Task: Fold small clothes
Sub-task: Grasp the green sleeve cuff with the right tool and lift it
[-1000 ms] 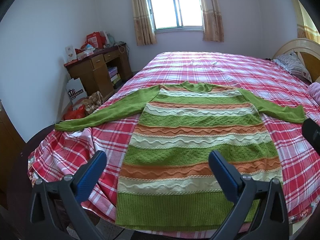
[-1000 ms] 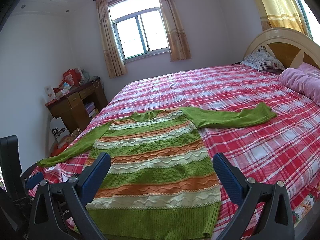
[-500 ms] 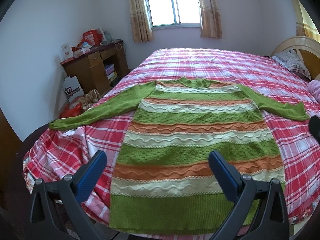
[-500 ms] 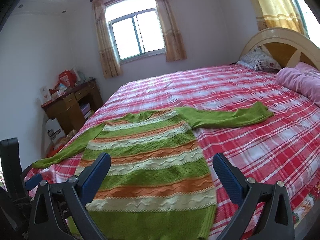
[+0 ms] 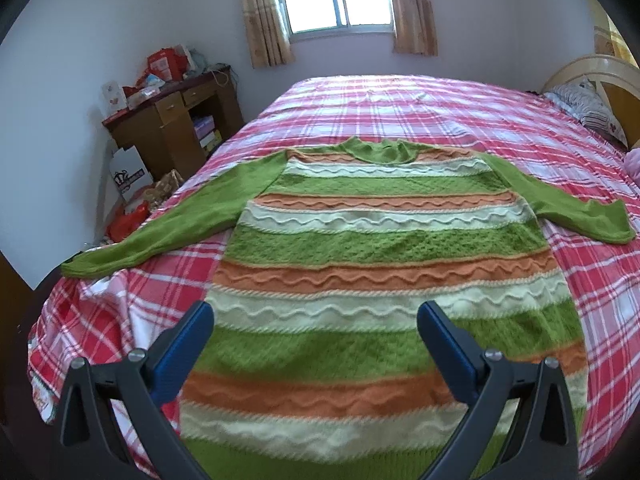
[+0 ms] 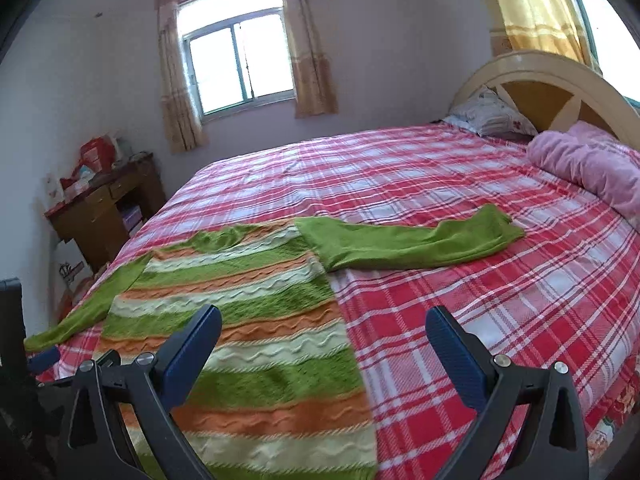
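Note:
A knitted sweater point(image 5: 384, 248) with green, orange and cream stripes lies flat on the bed, collar away from me and both green sleeves spread out. My left gripper point(image 5: 314, 320) hovers open above the lower body of the sweater, holding nothing. The same sweater point(image 6: 256, 320) fills the left of the right wrist view, and its right sleeve point(image 6: 412, 240) stretches across the bedsheet. My right gripper point(image 6: 324, 332) is open above the sweater's right side edge, empty.
The bed point(image 5: 400, 96) has a red and white plaid sheet. A wooden desk point(image 5: 168, 120) with clutter stands at the left wall, bags on the floor beside it. A pillow point(image 6: 488, 116), pink blanket point(image 6: 588, 164) and headboard point(image 6: 560, 88) sit at the right.
Both grippers have moved forward and lower over the sweater, which now looks larger. The right gripper has shifted toward the sweater's right edge. Both stay open.

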`<state>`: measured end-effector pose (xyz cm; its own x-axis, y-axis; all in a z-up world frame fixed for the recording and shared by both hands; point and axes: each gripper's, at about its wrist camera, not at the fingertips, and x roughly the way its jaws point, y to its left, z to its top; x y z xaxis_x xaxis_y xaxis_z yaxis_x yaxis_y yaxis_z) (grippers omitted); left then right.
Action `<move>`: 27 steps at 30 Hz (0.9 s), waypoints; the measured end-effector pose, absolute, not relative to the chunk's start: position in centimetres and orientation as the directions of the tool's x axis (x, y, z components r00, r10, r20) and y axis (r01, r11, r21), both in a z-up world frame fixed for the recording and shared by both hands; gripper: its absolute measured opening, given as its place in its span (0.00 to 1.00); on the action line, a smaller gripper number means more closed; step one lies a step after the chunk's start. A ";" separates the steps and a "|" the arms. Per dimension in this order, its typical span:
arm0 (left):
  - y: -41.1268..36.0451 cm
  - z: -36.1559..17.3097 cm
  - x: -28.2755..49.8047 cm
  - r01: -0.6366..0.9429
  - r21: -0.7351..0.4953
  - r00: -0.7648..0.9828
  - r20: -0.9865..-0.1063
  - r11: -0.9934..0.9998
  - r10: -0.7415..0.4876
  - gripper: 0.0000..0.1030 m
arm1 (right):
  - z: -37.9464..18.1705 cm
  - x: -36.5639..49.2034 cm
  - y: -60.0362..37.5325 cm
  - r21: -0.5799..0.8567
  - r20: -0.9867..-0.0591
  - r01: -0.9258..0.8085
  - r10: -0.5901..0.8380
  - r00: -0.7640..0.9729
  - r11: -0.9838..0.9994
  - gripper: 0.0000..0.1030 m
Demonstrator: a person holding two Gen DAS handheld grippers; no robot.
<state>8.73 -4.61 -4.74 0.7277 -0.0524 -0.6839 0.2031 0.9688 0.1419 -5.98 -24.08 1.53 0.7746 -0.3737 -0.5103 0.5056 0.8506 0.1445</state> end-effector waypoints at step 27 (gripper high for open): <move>-2.0 -11.9 23.9 0.058 0.111 0.703 -0.710 0.992 0.038 1.00 | -9.1 -5.8 -60.5 0.649 -0.661 0.716 -0.277 0.698 0.255 0.64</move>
<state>23.90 -2.00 -11.86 0.7034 0.0384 -0.7097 0.0579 0.9921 0.1110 -5.77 -60.54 -9.09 0.6978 -0.2772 -0.6605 0.7162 0.2555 0.6494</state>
